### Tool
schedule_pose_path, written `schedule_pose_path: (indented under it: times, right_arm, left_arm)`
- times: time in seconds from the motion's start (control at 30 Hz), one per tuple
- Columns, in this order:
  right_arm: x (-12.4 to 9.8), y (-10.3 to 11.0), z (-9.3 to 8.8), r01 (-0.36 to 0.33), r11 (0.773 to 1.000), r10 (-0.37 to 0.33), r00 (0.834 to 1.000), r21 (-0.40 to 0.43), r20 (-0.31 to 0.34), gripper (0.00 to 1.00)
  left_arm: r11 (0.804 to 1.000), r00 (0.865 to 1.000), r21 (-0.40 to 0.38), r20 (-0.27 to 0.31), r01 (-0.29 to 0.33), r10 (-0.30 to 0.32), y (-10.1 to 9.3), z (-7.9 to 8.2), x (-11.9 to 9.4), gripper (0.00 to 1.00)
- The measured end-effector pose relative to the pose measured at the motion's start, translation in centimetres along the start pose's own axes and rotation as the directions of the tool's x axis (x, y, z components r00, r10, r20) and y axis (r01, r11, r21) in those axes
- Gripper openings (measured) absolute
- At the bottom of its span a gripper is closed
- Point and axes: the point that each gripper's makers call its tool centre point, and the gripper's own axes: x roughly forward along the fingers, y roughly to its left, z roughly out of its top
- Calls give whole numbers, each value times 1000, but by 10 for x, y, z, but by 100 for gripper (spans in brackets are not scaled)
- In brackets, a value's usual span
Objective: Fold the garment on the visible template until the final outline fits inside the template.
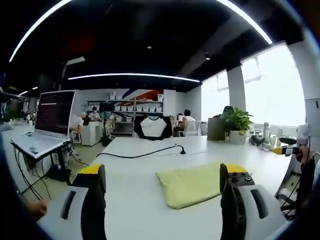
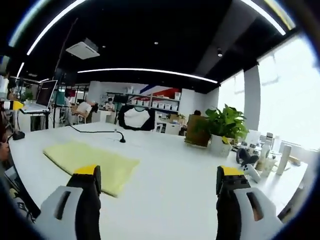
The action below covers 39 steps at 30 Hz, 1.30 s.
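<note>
The yellow garment lies flat on the white table, already folded into a compact rectangle, seemingly so that its outline stays small. No template outline can be made out under or around it, so whether it fits cannot be told. In the left gripper view it sits between the jaws and a little to the right, its near right corner hidden behind the right jaw. In the right gripper view the garment lies to the left, its near edge running just behind the left jaw.

Both tongs stand wide apart and hold nothing. The left gripper hangs above the table short of the cloth. The right gripper points across bare table to the right of the cloth. I judge that they are parked low and spread to leave the garment in plain sight, either for a check of the fold or ahead of another grasp.

Around it: a black cable with a small plug end lies on the far part of the table, well apart from the cloth. A potted plant and a brown box stand at the far right, with bottles and small items beyond. A laptop stands on a separate stand to the left. Nothing lies on the cloth or blocks access to it; the cable is the nearest snag if the cloth were dragged farther away.
</note>
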Motion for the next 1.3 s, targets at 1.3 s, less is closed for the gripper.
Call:
schedule_pose_path:
  times: [1.3]
  right_arm:
    - [-25,-21,-4,-60,997,58,998,-38,-36,99]
  left_arm:
    - [998,999,59,37,31,-33,9,13,-9,100]
